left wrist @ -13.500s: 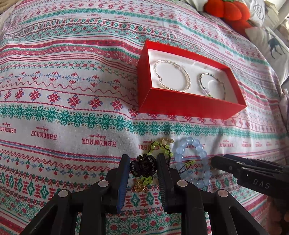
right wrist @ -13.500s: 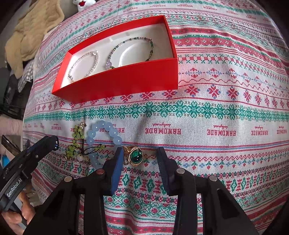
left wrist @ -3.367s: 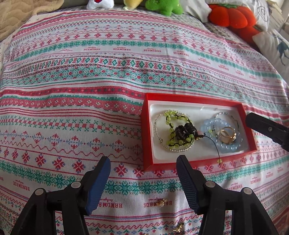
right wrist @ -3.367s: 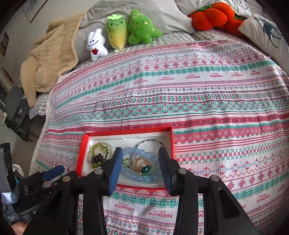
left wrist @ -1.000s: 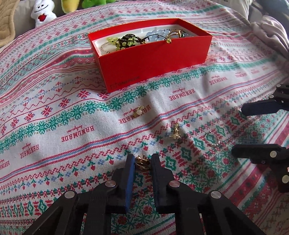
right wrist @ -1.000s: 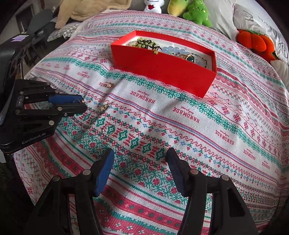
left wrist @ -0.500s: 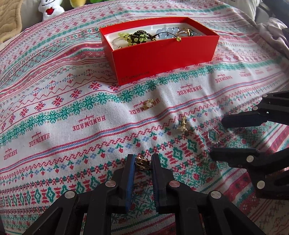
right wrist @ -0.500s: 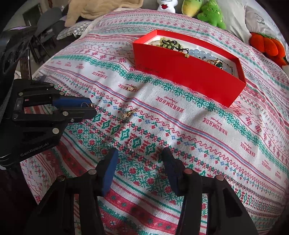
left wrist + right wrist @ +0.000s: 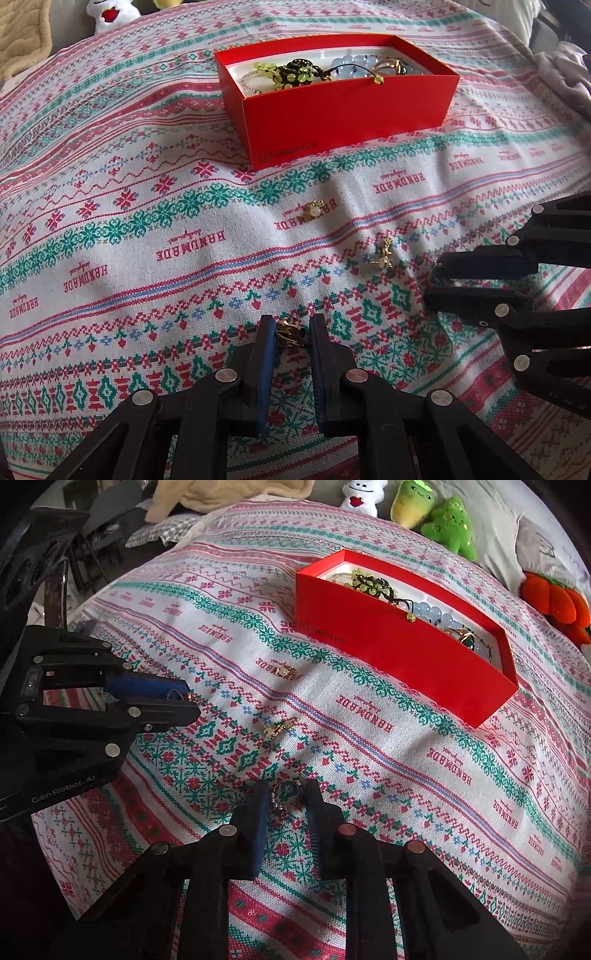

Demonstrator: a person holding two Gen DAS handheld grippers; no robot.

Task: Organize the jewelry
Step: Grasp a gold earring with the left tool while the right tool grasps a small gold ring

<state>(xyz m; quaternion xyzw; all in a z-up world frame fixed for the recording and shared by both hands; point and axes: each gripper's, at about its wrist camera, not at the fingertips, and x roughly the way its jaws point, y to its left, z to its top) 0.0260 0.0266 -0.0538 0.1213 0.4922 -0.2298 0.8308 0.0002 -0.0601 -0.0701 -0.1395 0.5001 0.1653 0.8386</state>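
On the patterned bedspread (image 9: 110, 229), toward its far side in both wrist views, stands the red box (image 9: 347, 99), open at the top. It holds a green beaded bracelet (image 9: 291, 72), a pale blue beaded bracelet (image 9: 351, 64) and a gold ring with a green stone (image 9: 391, 67); a dark cord with a small green bead (image 9: 378, 79) hangs over the box's near wall.

Nearer than the box, two small gold earrings lie loose on the cloth: a gold earring with a pale stone (image 9: 312, 210) just in front of the box, and a second gold earring (image 9: 384, 256) nearer and further right, well apart from the first.

At the near edge of the left wrist view, the left gripper (image 9: 291, 334) has its blue-padded jaws pressed in on a small gold piece (image 9: 290, 334), which sits pinched between the tips just above the fabric.

To its right, the right gripper (image 9: 286, 795) points down at the cloth. Its jaws are closing around a thin hoop earring (image 9: 290, 792) with a short beaded chain, which lies between the tips; the hoop appears to touch both fingers, though whether it is firmly pinched I cannot tell for certain.

Plush toys (image 9: 432, 513) sit at the far end of the bed, with an orange plush (image 9: 557, 598) at the far right.
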